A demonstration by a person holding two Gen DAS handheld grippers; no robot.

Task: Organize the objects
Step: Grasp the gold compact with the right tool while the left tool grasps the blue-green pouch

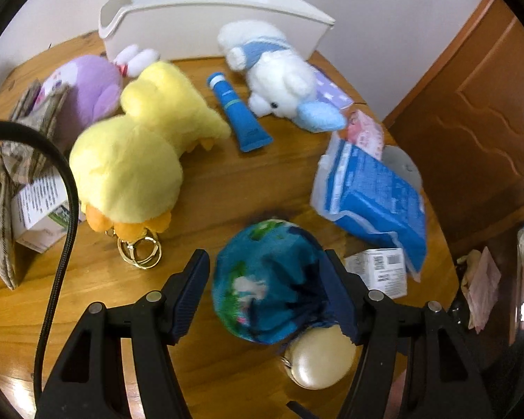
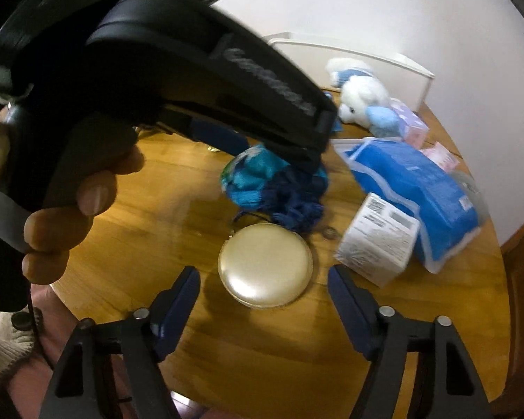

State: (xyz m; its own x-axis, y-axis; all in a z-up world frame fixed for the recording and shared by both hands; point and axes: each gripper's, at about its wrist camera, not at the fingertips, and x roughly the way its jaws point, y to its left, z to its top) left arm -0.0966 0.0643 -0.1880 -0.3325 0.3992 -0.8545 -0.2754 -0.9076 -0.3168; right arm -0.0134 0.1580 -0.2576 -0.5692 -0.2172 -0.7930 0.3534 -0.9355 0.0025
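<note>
A blue-green globe-print pouch (image 1: pixel 262 279) lies on the round wooden table (image 1: pixel 199 192). My left gripper (image 1: pixel 265 272) stands open around it; the right finger touches its dark gathered end and a small gap shows at the left finger. A round gold case (image 1: pixel 319 359) hangs on the pouch's cord, close to me. In the right wrist view my right gripper (image 2: pixel 263 276) is open, low over the table, with the gold case (image 2: pixel 265 269) just ahead between its fingertips. The left gripper (image 2: pixel 272 157), held by a hand (image 2: pixel 70 188), hovers over the pouch (image 2: pixel 251 174).
A white bin (image 1: pixel 199 24) stands at the back. Around it lie a yellow duck plush (image 1: pixel 132 160), a purple plush (image 1: pixel 84 87), a white-and-blue dog plush (image 1: pixel 279 73) and a blue tube (image 1: pixel 237 111). A blue pack (image 1: pixel 370 192) and a white box (image 2: pixel 377 244) lie right.
</note>
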